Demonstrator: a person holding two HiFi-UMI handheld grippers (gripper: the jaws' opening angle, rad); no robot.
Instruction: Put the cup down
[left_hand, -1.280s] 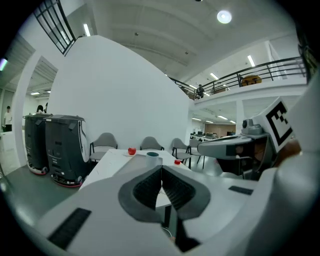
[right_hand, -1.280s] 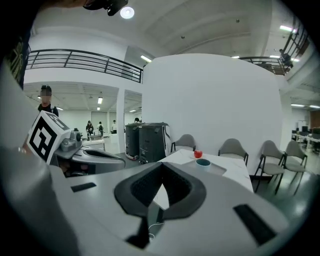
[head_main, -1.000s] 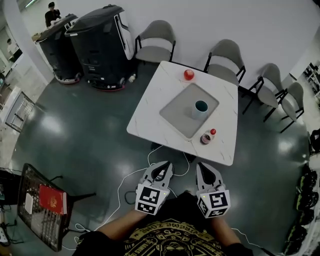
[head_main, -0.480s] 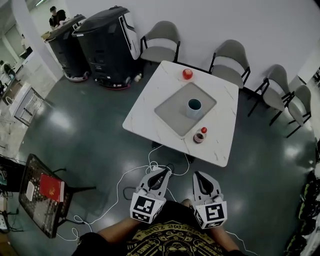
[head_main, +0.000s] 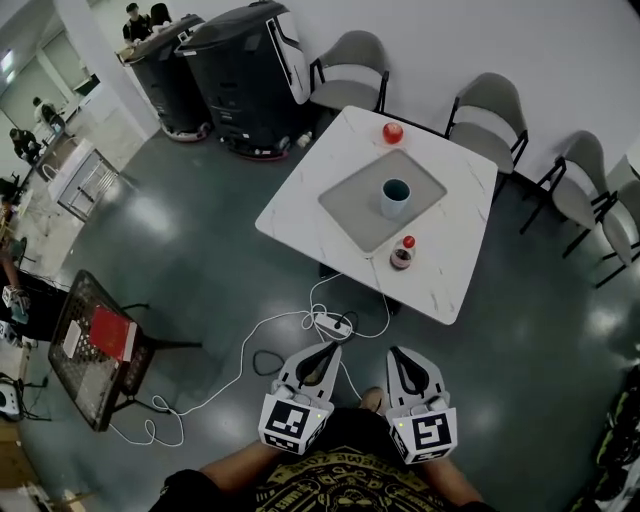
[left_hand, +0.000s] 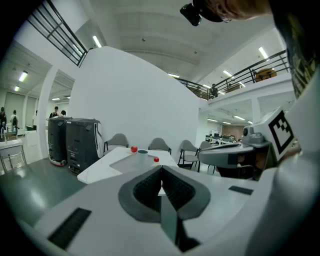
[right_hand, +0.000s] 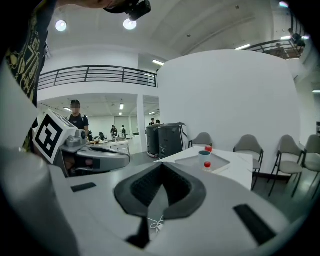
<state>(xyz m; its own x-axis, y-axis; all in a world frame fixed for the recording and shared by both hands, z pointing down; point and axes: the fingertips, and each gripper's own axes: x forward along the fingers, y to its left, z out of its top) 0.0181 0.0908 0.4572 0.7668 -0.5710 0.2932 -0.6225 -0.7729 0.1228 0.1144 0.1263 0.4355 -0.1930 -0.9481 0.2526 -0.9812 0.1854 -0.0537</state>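
The cup (head_main: 395, 197) is pale with a teal inside and stands upright on a grey mat (head_main: 352, 207) on the white table (head_main: 300, 215). Both grippers hang over the floor well short of the table, apart from the cup. My left gripper (head_main: 328, 352) is shut with nothing between its fingers. My right gripper (head_main: 400, 357) is shut and empty too. The left gripper view shows the cup (left_hand: 143, 152) far off past the closed left gripper (left_hand: 161, 172). In the right gripper view the cup (right_hand: 204, 155) is small beyond the closed right gripper (right_hand: 161, 167).
A red round thing (head_main: 392, 132) and a small red-lidded jar (head_main: 402, 255) also sit on the table. Grey chairs (head_main: 487, 108) line the far side, two black machines (head_main: 250, 70) stand at the back left. A power strip (head_main: 331, 325) with white cable lies on the floor; a wire rack (head_main: 100, 345) stands left.
Both grippers and the head view have drawn back from the table, which now lies farther off. The power strip on the floor has come into view. Both grippers stay shut.
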